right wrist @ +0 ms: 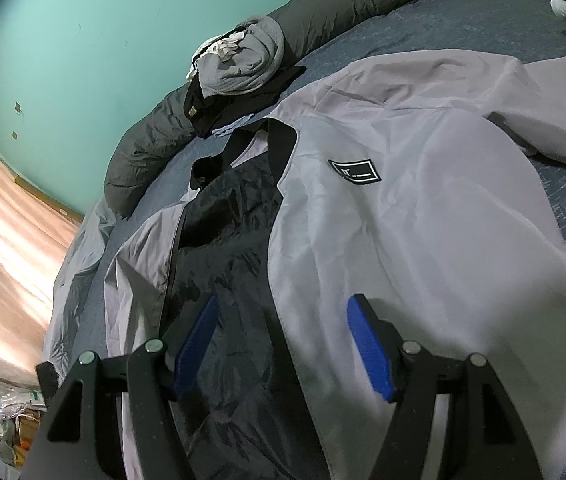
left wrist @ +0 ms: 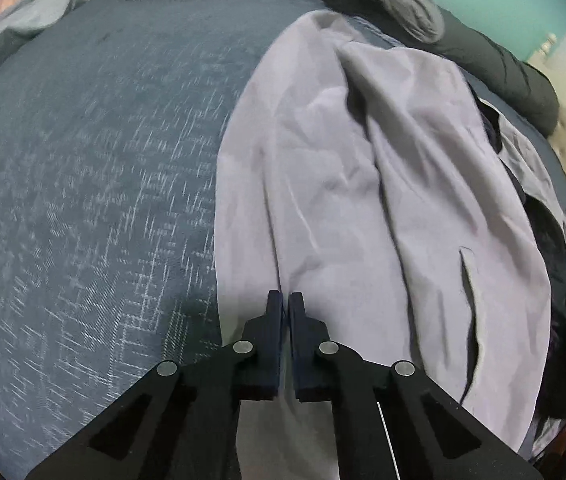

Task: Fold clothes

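1. The jacket (right wrist: 423, 240) is spread across the bed (left wrist: 83, 180), front up and unzipped, so that its dark lining (right wrist: 227, 240) is exposed between the two pale front panels; it appears to have been laid flat in readiness for folding.
2. The left gripper (left wrist: 286, 300) is held low over the jacket's near edge with its fingers pressed together. Whether a thin layer of cloth is pinched between them cannot be told; a grip on the hem would suit drawing one side over.
3. The right gripper (right wrist: 281, 320) is held above the open front with its blue pads (right wrist: 369, 348) spread wide and nothing between them, seemingly poised for the panel edge.
4. The shell is seen to be a smooth, thin, pale grey-lilac weave, softly creased, with a slit pocket (left wrist: 469, 280) and a black rectangular patch (right wrist: 355, 170) on the chest.
5. The lining is glossy and crinkled, bordered by a black placket.
6. The bed is covered in a blue-grey fabric flecked with white.
7. A quilted dark duvet (right wrist: 155, 144) is bunched along the far edge, with a pile (right wrist: 239, 68) of rolled grey and black garments resting on it, apparently set aside.
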### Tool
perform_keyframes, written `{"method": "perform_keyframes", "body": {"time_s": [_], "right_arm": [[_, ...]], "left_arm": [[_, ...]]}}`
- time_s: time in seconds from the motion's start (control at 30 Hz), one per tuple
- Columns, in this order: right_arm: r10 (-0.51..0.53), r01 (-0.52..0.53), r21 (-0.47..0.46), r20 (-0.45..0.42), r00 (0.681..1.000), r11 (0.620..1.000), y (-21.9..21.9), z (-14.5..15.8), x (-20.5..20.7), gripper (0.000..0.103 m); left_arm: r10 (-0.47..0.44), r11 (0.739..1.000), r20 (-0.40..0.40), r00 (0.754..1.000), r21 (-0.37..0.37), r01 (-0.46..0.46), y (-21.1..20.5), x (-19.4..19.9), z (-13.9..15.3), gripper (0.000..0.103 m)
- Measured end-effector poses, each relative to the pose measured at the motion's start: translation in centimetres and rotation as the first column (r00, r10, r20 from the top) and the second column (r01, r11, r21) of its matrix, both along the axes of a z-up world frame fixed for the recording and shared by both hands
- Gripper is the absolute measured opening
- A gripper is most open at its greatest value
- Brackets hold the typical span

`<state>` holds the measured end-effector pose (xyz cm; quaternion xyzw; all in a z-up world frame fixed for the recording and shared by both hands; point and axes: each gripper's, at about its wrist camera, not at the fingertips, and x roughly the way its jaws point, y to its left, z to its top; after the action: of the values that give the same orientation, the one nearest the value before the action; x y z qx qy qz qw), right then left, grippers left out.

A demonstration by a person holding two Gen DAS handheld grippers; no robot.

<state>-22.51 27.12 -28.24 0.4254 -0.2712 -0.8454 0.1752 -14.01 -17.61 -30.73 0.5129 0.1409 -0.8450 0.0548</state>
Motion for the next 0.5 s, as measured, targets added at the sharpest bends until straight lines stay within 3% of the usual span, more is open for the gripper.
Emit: {"method": "perform_keyframes", "body": {"time_s": [0.27, 0.5], "right_arm": [[0.0, 0.0, 0.0, 0.0, 1.0, 1.0, 0.1, 0.0, 0.1, 0.068], [-0.004, 0.004, 0.002, 0.002, 1.0, 1.0, 0.3, -0.1, 0.1, 0.068]], "left_arm": [[0.073, 0.982, -0.017, 0.997, -0.175, -0.075, -4.5, 0.2, 5.4, 0.003], [0.215, 0.938, 0.02, 0.976, -0.283, -0.201, -10.9, -1.1, 6.8, 0.003]]}}
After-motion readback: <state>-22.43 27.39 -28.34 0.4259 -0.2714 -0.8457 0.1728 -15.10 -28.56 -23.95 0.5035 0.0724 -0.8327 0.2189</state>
